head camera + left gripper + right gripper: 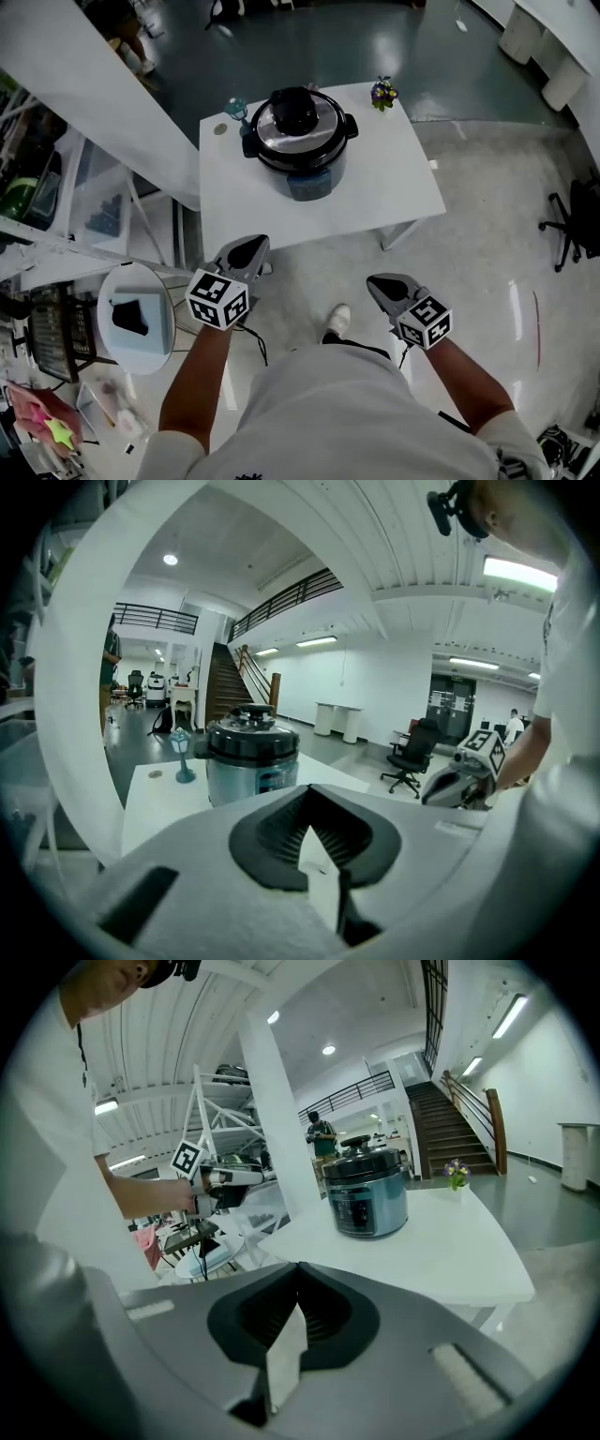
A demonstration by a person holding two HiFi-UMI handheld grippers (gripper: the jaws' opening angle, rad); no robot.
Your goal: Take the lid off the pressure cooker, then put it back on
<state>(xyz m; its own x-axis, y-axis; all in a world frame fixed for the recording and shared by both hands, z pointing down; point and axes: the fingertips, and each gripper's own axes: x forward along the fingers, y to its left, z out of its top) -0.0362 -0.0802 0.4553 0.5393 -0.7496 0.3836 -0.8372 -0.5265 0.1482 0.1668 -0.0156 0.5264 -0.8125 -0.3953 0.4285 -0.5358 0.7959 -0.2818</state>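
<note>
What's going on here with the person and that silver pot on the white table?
A person stands facing a white square table, holding a two-jaw gripper in each hand. A silver pressure cooker sits on the table with its black-knobbed lid on. The left gripper and the right gripper both hang short of the table's near edge, jaws together and holding nothing. Neither touches the cooker, so taking the lid off has not begun.

The 2 forearms (192, 380) extend forward, side by side. The left gripper (251, 247) and right gripper (379, 283) point ahead, slightly downward, each with jaws pressed together and empty.
</note>
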